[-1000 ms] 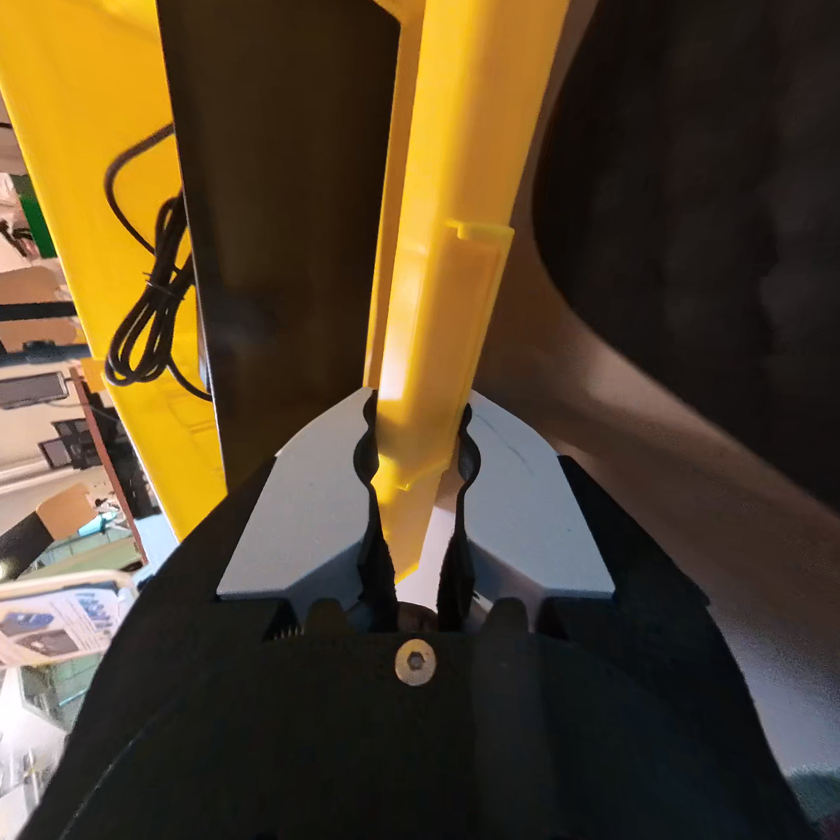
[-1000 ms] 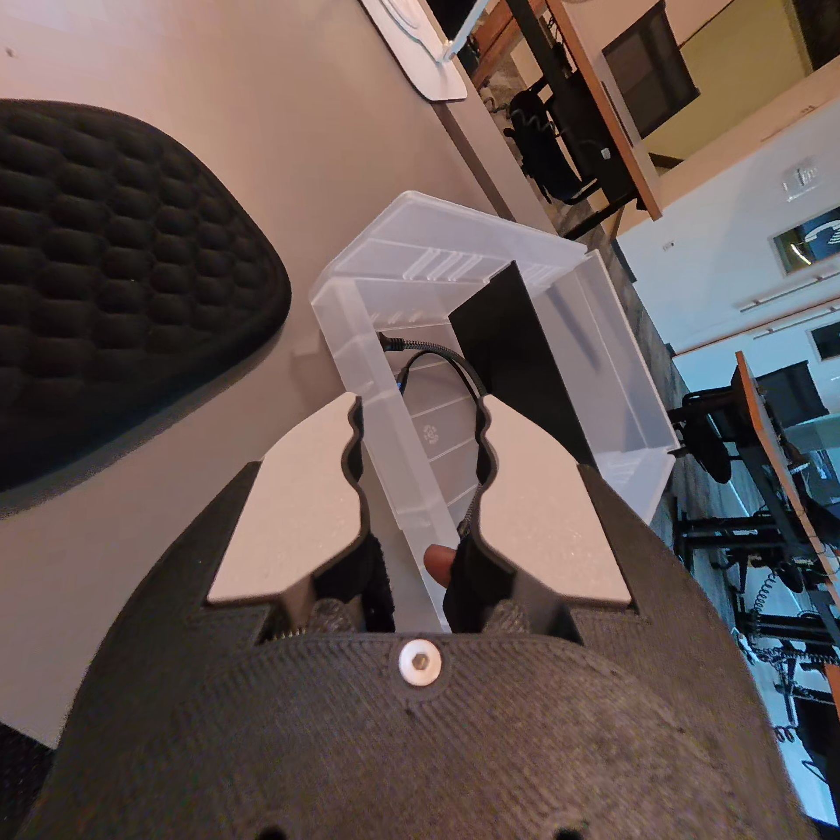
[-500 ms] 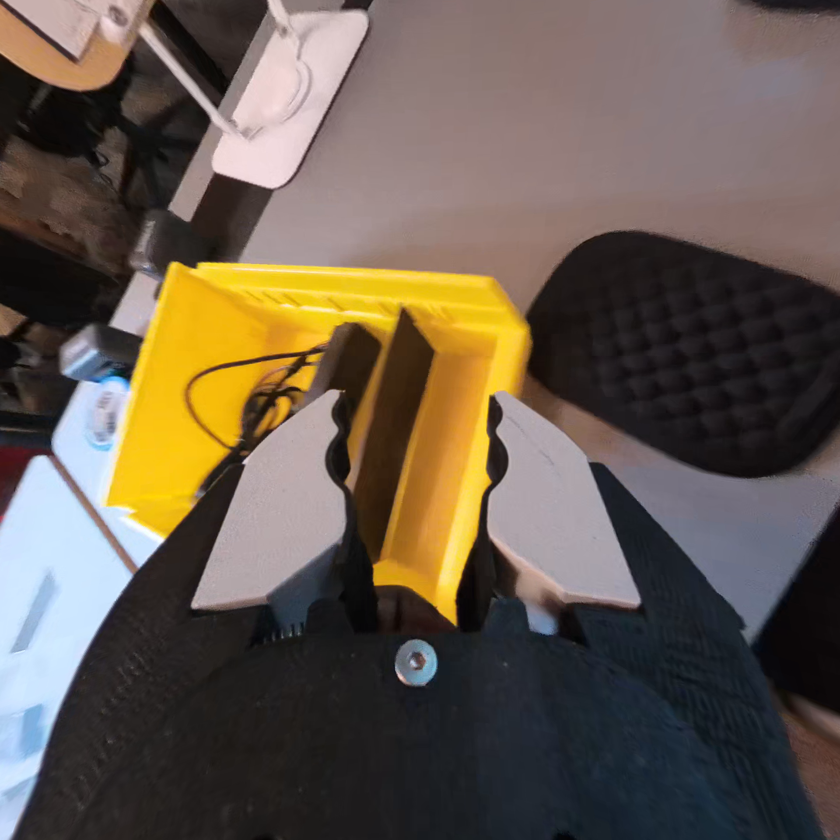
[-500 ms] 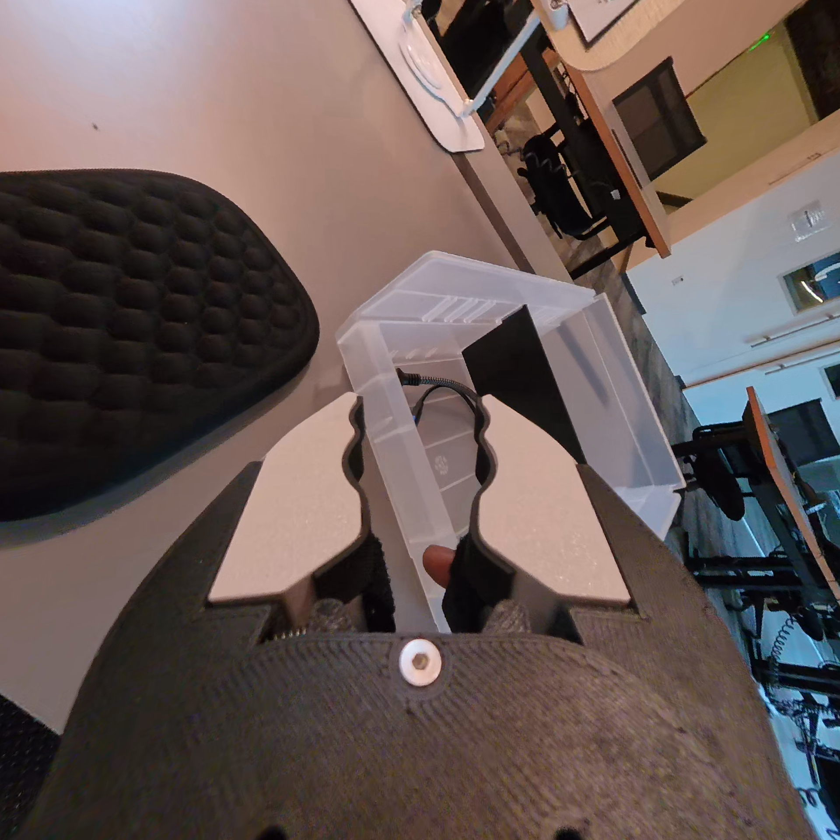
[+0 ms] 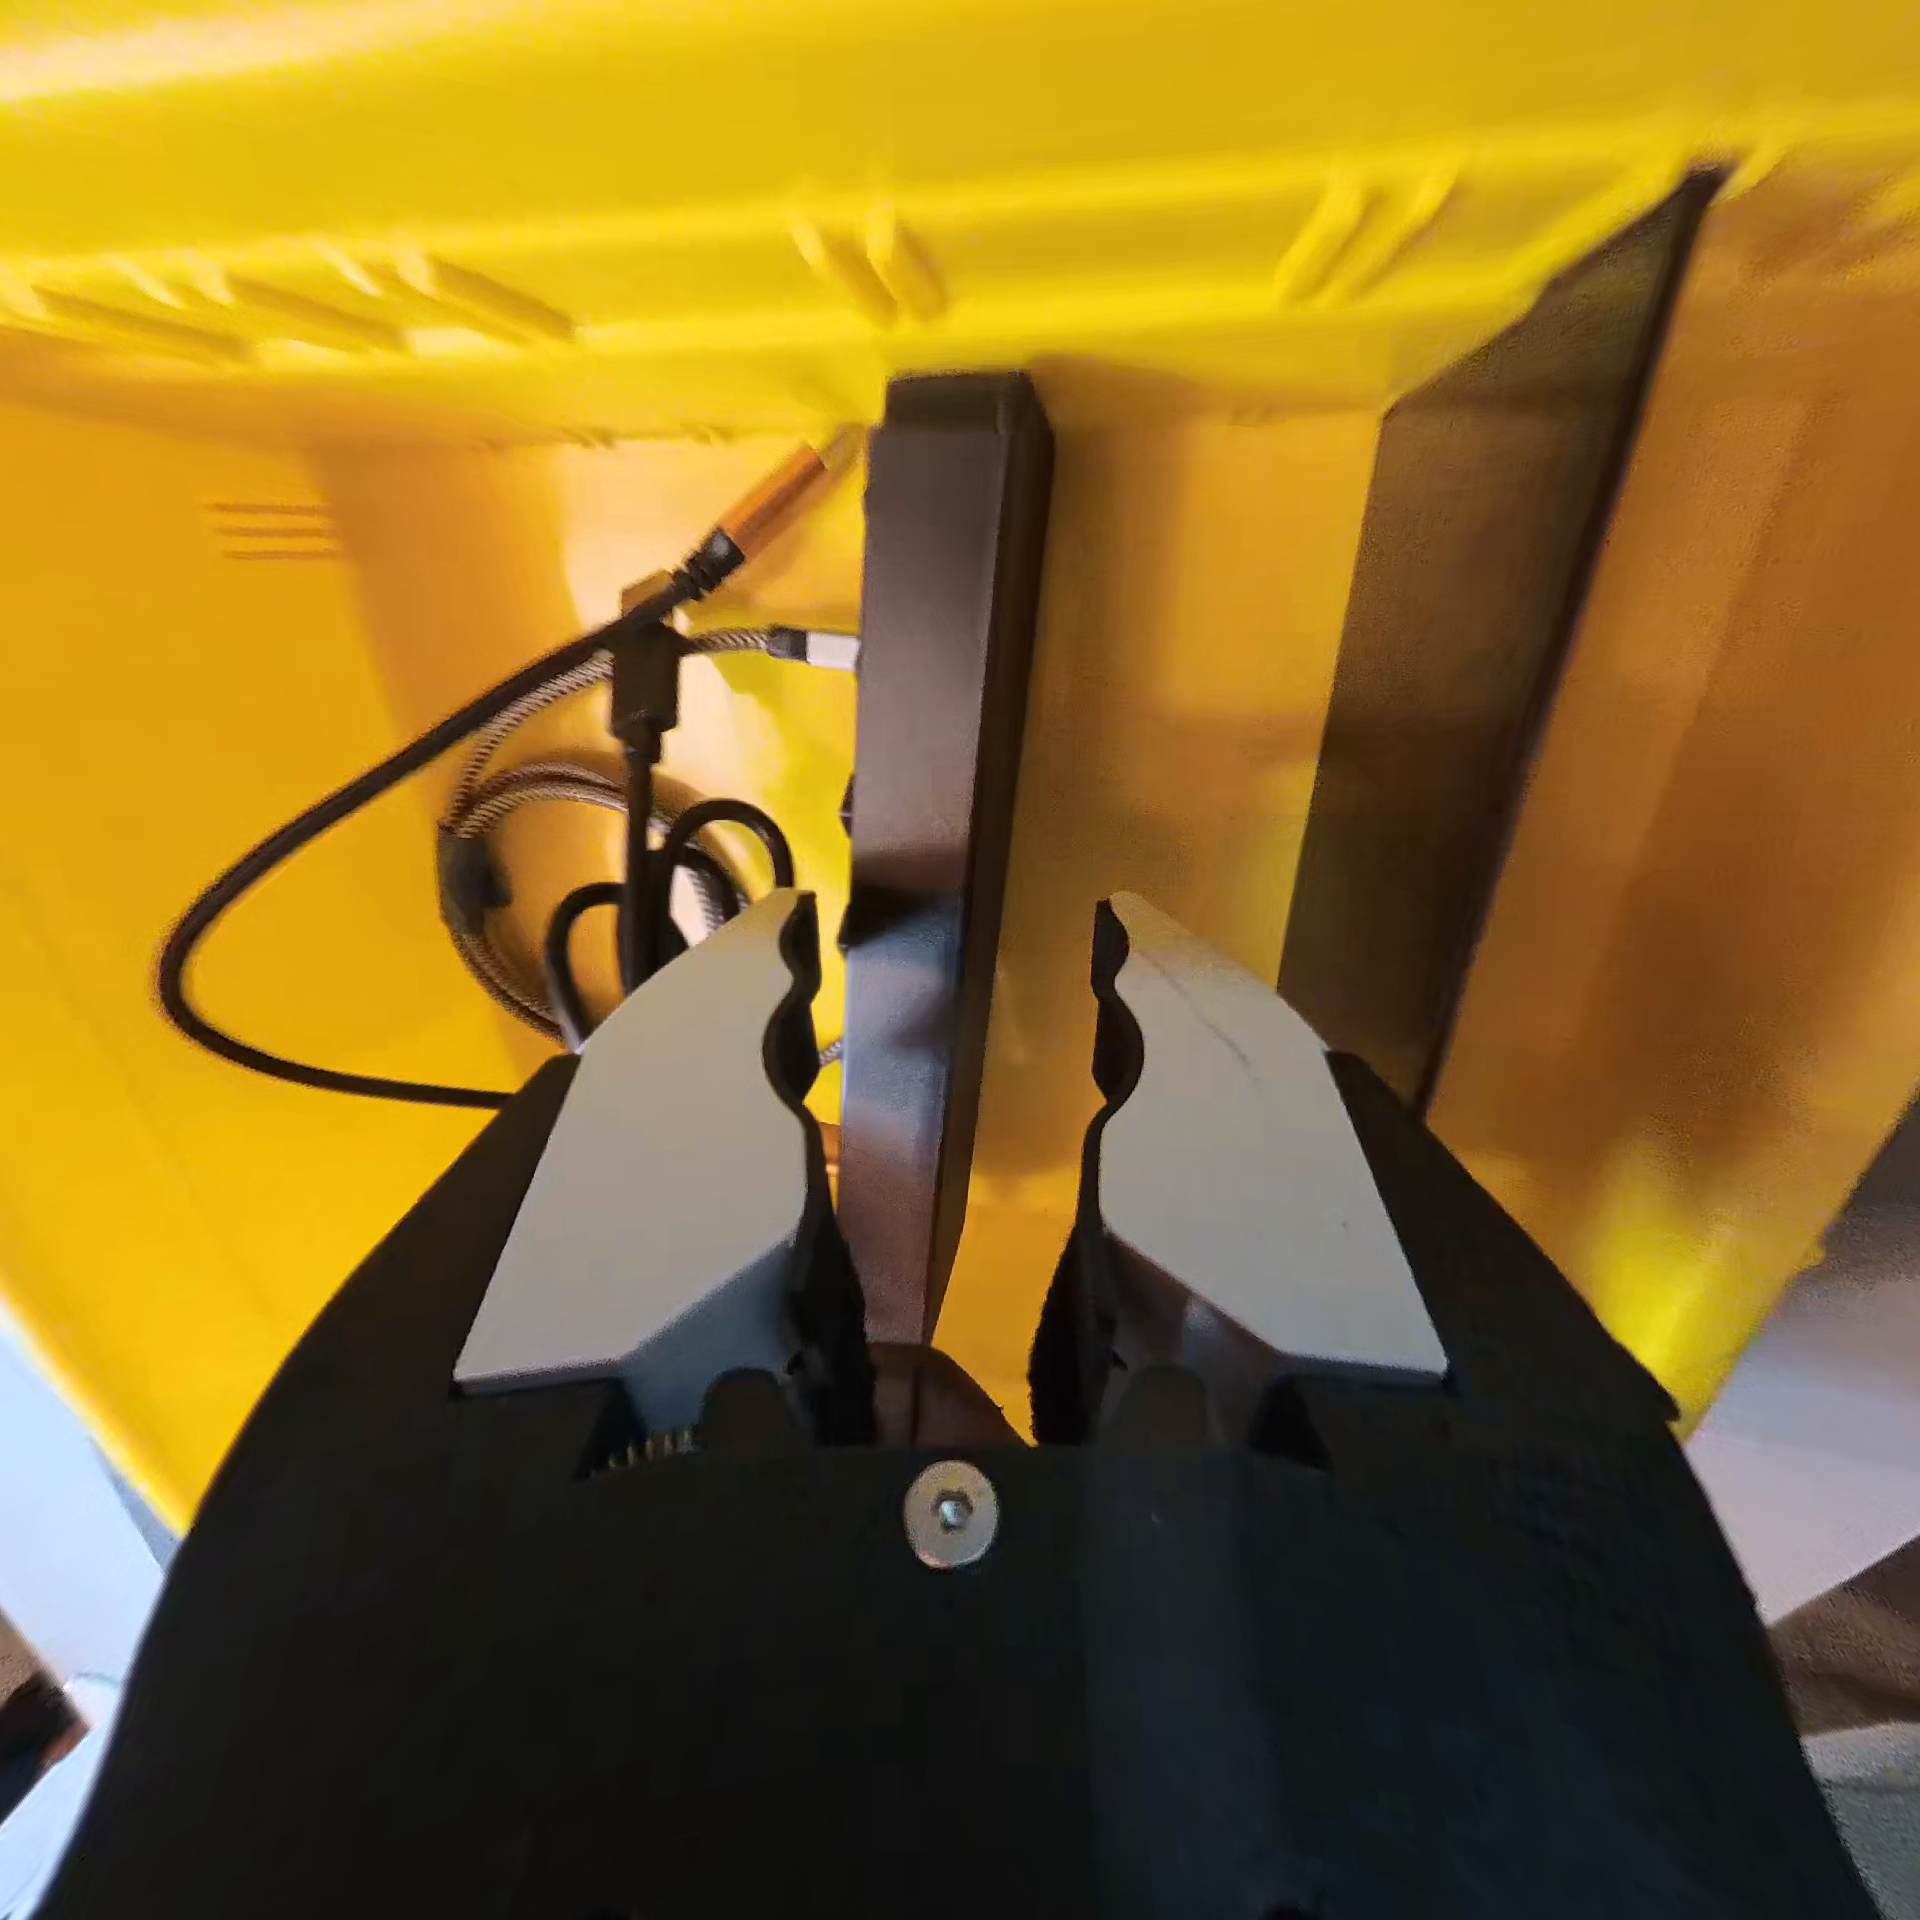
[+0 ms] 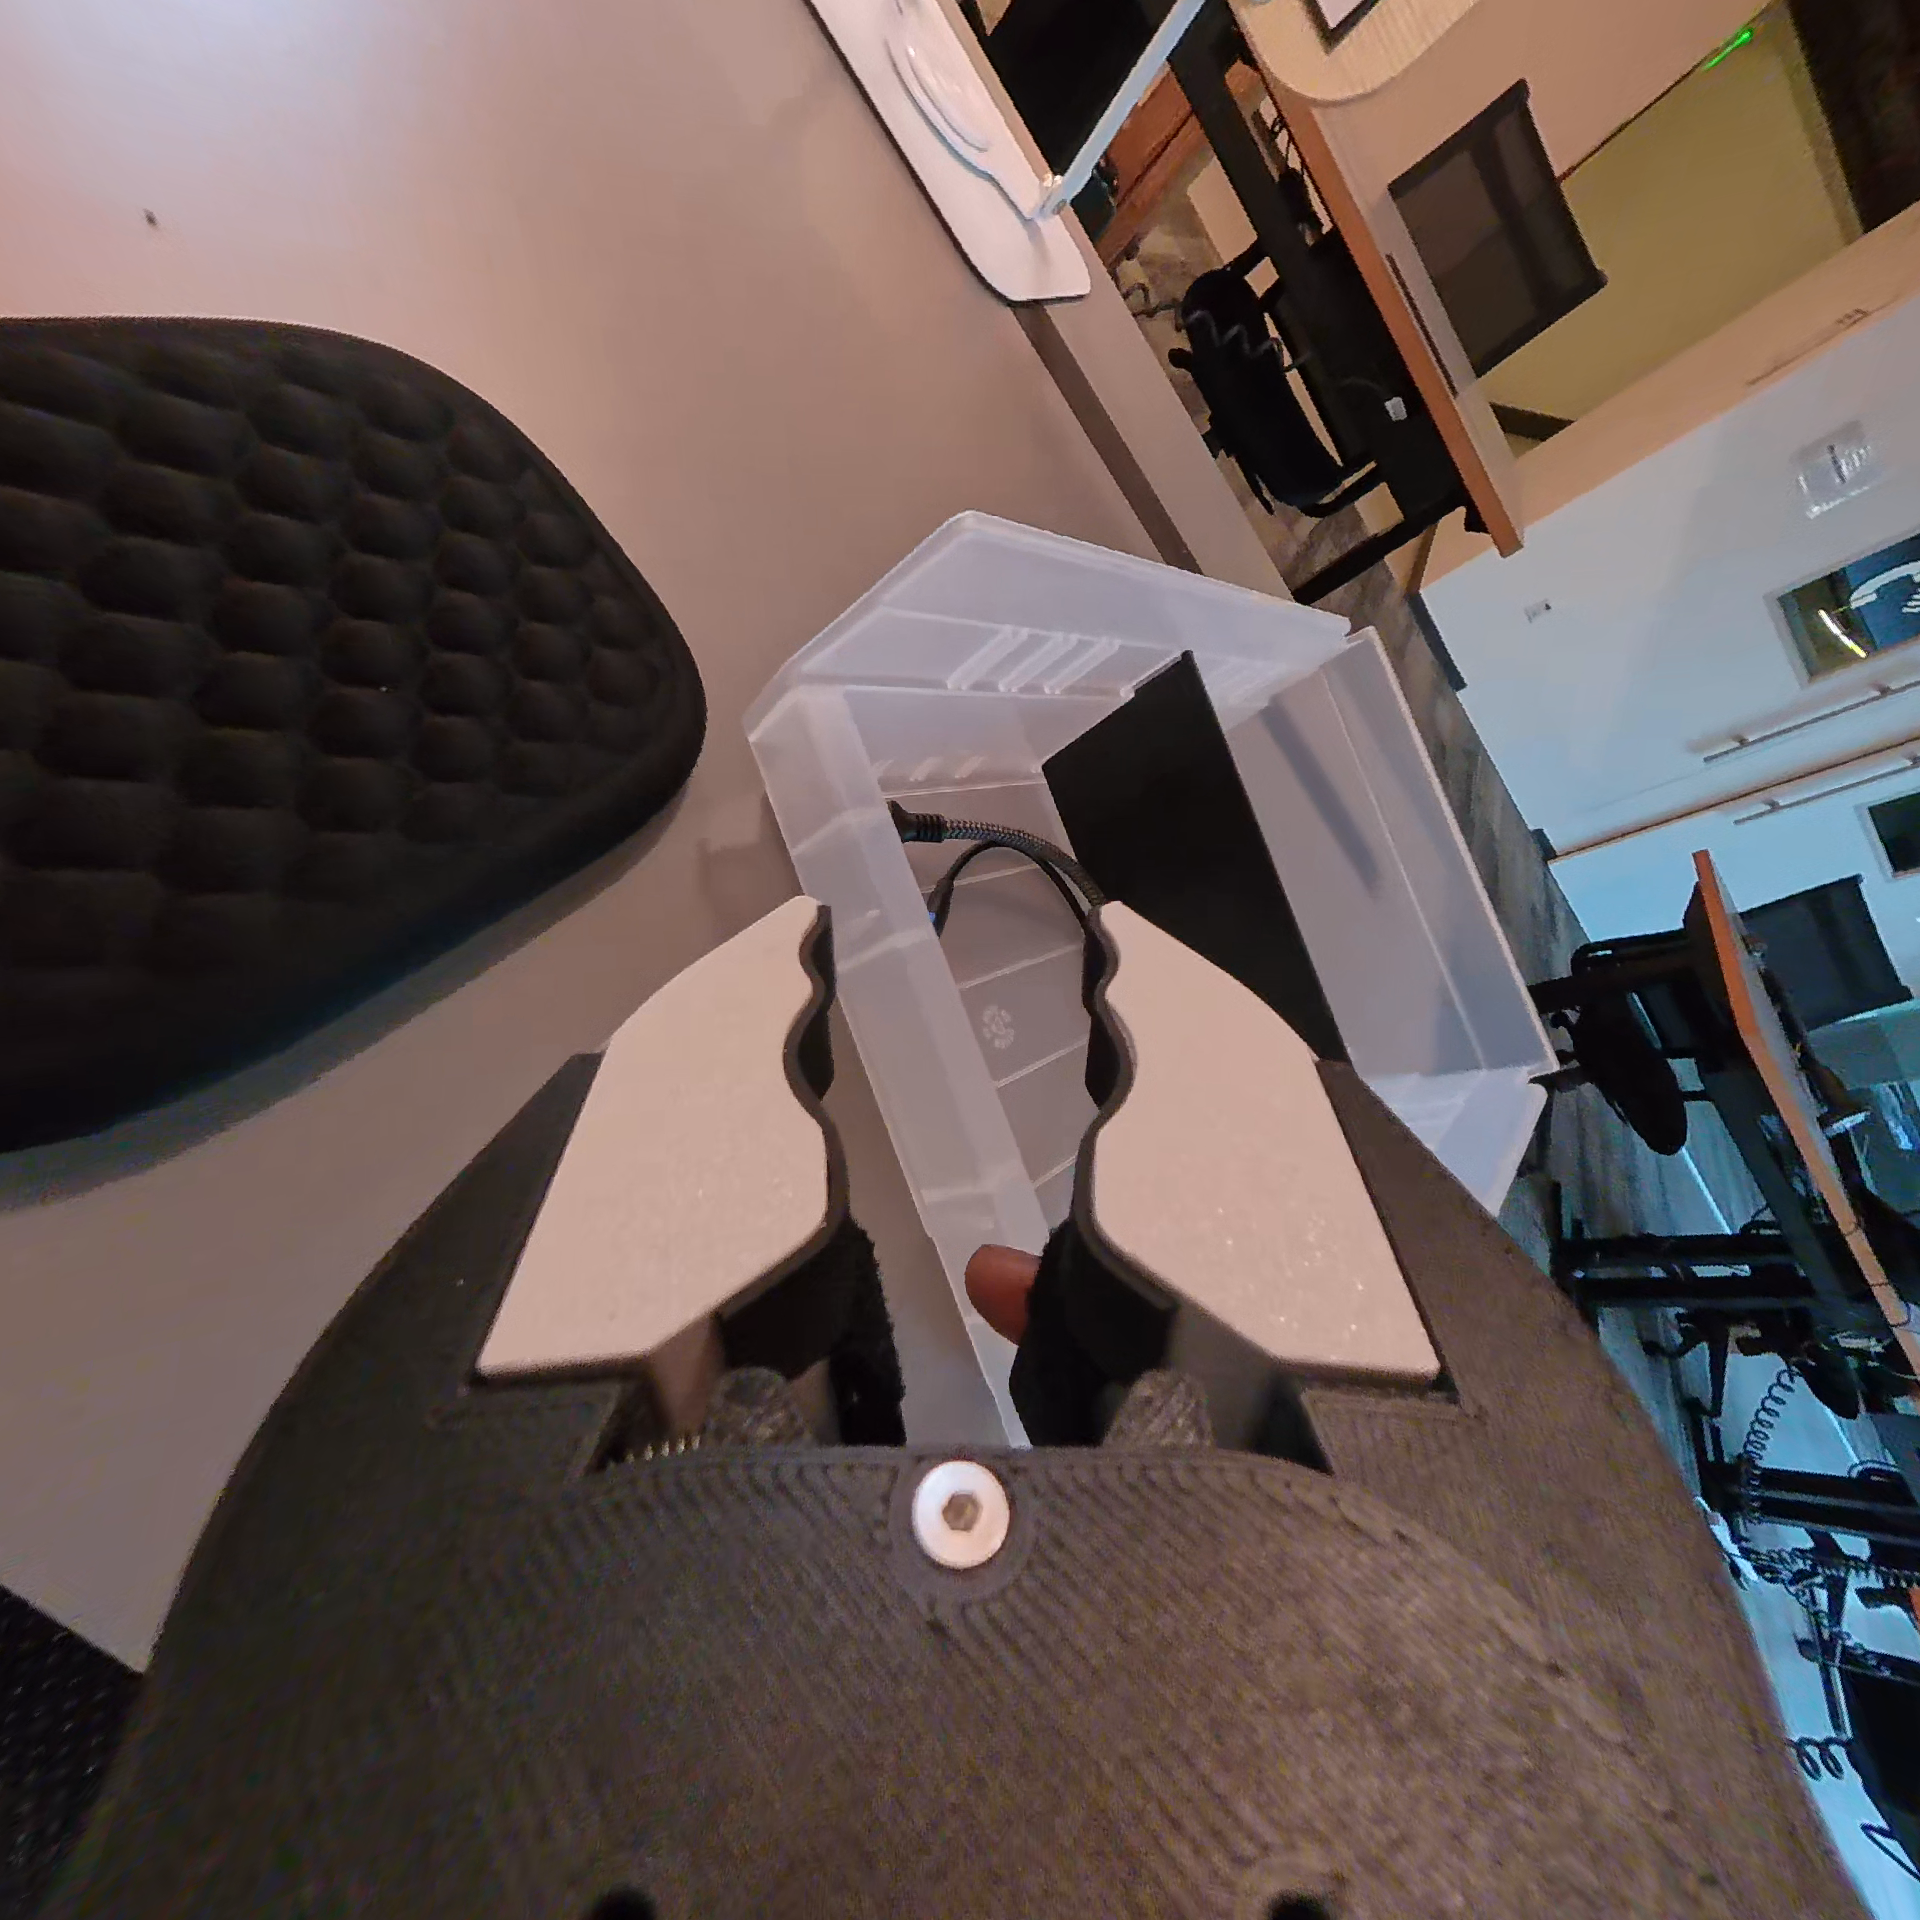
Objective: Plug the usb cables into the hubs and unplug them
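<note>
My left gripper (image 5: 954, 904) is open, low inside a yellow bin (image 5: 935, 208). Its fingers straddle a dark flat slab (image 5: 935, 644) that stands on edge, likely a hub. The left finger is close to it, and the right one stands apart. A silver USB plug (image 5: 821, 649) on a braided cable (image 5: 540, 717) meets the slab's left side. A copper-coloured plug (image 5: 774, 509) and a black cable (image 5: 260, 894) lie beside it. My right gripper (image 6: 961, 914) is open around the near wall of a clear bin (image 6: 1392, 831). That bin holds a braided cable (image 6: 1008, 831).
A black divider (image 5: 1496, 675) stands right of the slab in the yellow bin. Another black divider (image 6: 1174, 831) splits the clear bin. A black quilted pad (image 6: 260, 675) lies on the grey table (image 6: 520, 156) to the left. A white lamp base (image 6: 966, 135) sits at the table's far edge.
My left gripper let go of the yellow bin's wall, opened above the bin, then dropped inside around the dark slab. My right gripper has hardly moved.
</note>
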Available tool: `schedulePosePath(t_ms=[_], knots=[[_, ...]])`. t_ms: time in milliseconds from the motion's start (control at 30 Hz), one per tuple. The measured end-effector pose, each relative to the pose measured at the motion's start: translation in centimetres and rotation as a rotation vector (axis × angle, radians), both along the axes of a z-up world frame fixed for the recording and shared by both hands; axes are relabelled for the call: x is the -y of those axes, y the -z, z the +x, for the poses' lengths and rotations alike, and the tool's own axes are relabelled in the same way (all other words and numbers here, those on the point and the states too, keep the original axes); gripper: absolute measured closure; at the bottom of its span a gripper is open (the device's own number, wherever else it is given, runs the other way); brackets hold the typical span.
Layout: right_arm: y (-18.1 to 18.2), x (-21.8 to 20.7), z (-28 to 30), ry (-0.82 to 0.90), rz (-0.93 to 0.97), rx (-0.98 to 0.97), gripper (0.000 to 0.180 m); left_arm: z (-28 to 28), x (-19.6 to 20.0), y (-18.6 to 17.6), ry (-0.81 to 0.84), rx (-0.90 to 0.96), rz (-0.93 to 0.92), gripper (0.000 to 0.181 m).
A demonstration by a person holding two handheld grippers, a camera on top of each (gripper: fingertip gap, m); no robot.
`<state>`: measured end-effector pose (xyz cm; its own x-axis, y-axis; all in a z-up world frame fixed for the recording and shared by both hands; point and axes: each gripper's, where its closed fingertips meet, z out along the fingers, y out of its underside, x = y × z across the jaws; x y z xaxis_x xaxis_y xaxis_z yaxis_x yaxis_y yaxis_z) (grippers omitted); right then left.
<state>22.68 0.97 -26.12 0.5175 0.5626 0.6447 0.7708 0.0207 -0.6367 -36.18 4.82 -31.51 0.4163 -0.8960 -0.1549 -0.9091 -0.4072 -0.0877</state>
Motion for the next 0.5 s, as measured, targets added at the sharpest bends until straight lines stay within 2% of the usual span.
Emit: schedulePosePath(t_ms=[33,100,167,233,367,500], knots=[[0.1,0.0,-0.1,-0.003,-0.001,0.002,0.133,-0.6,0.2,1.0,-0.009,-0.047,-0.029,0.130],[0.2,-0.1,-0.3,-0.006,-0.004,0.005,0.133,-2.3,-0.5,2.5,-0.025,-0.197,-0.001,0.145],[0.4,-0.1,-0.3,-0.004,-0.008,0.014,0.133,-2.3,-0.4,2.3,-0.025,-0.223,0.010,0.153],[0.2,-0.1,-0.2,-0.001,-0.004,0.017,0.133,-2.3,-1.1,1.0,-0.053,-0.209,0.113,0.154],[-0.2,-0.1,-0.7,-0.017,0.014,0.000,0.133,-2.1,-2.7,-5.1,-0.165,-0.109,0.465,0.155],[-0.2,-0.2,-1.6,-0.038,0.017,0.005,0.133,-1.5,-2.7,-14.3,-0.196,-0.140,1.001,0.156]])
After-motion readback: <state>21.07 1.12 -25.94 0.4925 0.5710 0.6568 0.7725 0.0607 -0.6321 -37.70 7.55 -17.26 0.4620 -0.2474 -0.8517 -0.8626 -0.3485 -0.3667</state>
